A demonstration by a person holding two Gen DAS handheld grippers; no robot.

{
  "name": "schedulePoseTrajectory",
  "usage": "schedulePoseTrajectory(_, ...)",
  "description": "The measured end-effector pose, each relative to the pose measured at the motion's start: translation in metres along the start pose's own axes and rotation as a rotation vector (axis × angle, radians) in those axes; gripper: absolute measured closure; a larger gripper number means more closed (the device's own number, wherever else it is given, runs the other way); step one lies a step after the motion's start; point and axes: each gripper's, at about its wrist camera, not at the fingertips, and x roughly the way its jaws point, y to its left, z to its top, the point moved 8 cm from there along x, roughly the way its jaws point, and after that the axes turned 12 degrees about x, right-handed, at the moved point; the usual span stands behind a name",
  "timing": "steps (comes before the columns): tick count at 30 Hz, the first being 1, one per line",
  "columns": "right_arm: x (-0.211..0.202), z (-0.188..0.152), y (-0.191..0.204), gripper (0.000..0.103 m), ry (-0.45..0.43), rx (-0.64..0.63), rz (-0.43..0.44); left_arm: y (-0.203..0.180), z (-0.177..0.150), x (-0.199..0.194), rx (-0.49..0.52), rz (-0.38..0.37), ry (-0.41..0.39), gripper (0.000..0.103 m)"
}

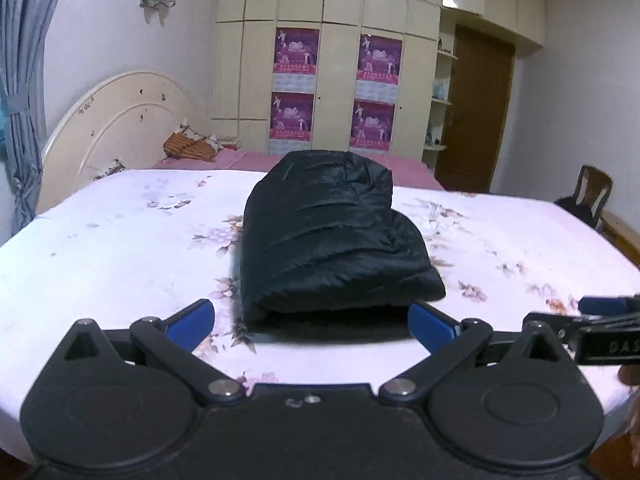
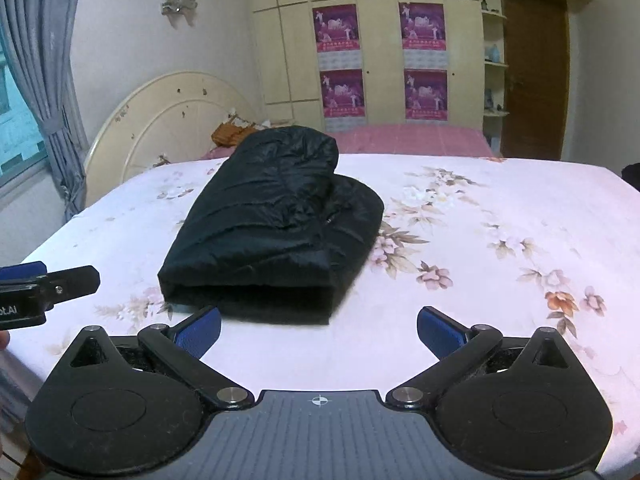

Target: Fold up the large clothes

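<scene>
A: Nearest to us is our left gripper [image 1: 311, 322], its blue pads [image 1: 191, 319] spread wide with nothing between them, held just above the floral bedsheet [image 1: 120, 248]

B: And our right gripper [image 2: 319, 326] is the same: blue pads [image 2: 440, 330] wide apart, holding nothing, over the near edge of the bed

A: The black padded jacket [image 1: 332, 240] lies folded into a thick bundle in the middle of the sheet, its open folded edge facing us

B: From our right side we see the jacket [image 2: 276, 216] sitting ahead and a little left, close to our fingertips but apart from them

A: Neither of us touches it; our right gripper shows at the right border of the left view

B: Beyond the jacket we see a pink cover [image 2: 412, 140], the cream headboard [image 2: 176, 120], a wardrobe [image 2: 380, 40] with purple posters [image 2: 335, 28] and a brown door [image 2: 534, 72]
</scene>
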Motion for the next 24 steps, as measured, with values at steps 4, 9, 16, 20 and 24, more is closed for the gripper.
schedulePoseTrajectory(4, -0.015, -0.003, 0.003, 0.000, -0.019, -0.003, 0.001, -0.005, -0.002, -0.010, 0.007, -0.009, -0.001, 0.002)
schedulePoseTrajectory(9, -0.030, -0.002, 0.002, 0.000, -0.042, 0.000, 0.005, -0.010, -0.009, -0.015, -0.001, -0.037, 0.023, 0.095)
schedulePoseTrajectory(16, -0.043, 0.001, -0.002, 0.000, -0.063, -0.006, -0.025, -0.017, -0.002, -0.013, 0.050, 0.052, -0.023, 0.000)
schedulePoseTrajectory(20, -0.049, 0.001, -0.002, 0.000, -0.064, -0.008, -0.020, -0.017, 0.000, 0.001, 0.044, 0.057, -0.020, 0.000)
schedulePoseTrajectory(24, -0.053, 0.001, -0.002, 0.000, -0.064, -0.011, -0.013, -0.018, 0.002, 0.007, 0.050, 0.063, -0.030, 0.000)
